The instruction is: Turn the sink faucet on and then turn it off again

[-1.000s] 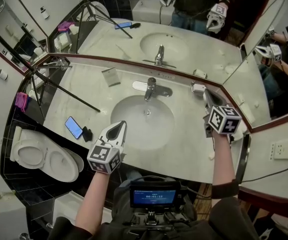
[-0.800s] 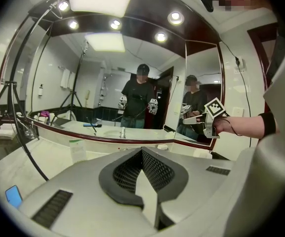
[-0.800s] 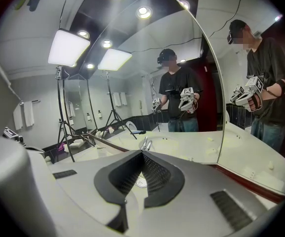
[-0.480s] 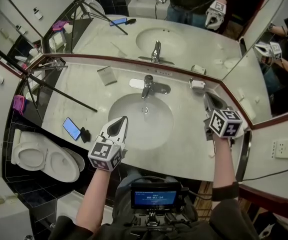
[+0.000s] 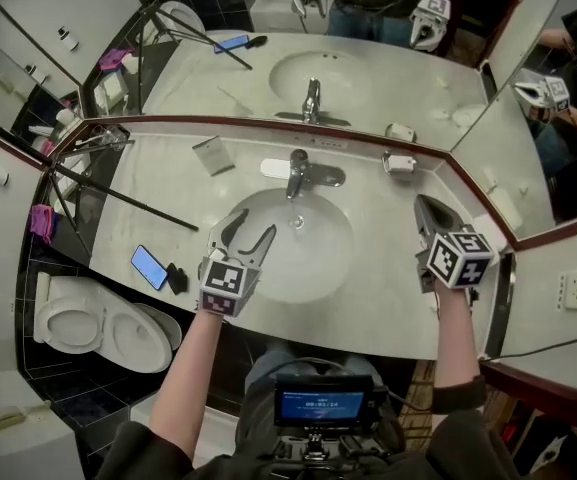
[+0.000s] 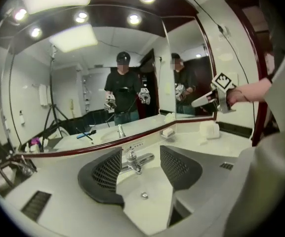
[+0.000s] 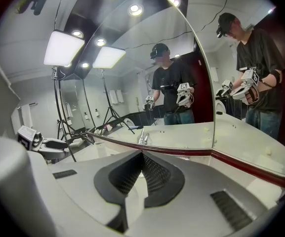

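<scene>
The chrome faucet (image 5: 296, 173) stands at the back of the white sink basin (image 5: 320, 258), with its lever pointing right; no water shows. My left gripper (image 5: 251, 230) hovers over the basin's near-left rim. Its jaws have just been opening and stand open with nothing between them. In the left gripper view the faucet (image 6: 132, 161) shows through the gap of that gripper (image 6: 142, 168), still some way off. My right gripper (image 5: 426, 208) hangs shut and empty over the counter right of the basin. In the right gripper view the shut gripper (image 7: 142, 156) hides the faucet.
A mirror runs along the back of the marble counter (image 5: 168, 218). A blue phone (image 5: 148, 266) and a small black object (image 5: 176, 278) lie at the left front. A tripod leg (image 5: 118, 193) crosses the left counter. A soap dish (image 5: 400, 163) sits back right. A toilet (image 5: 98, 323) stands below left.
The left gripper has opened its jaws, rolled, and shifted right over the basin's rim. The right gripper has sunk a little toward the counter.
</scene>
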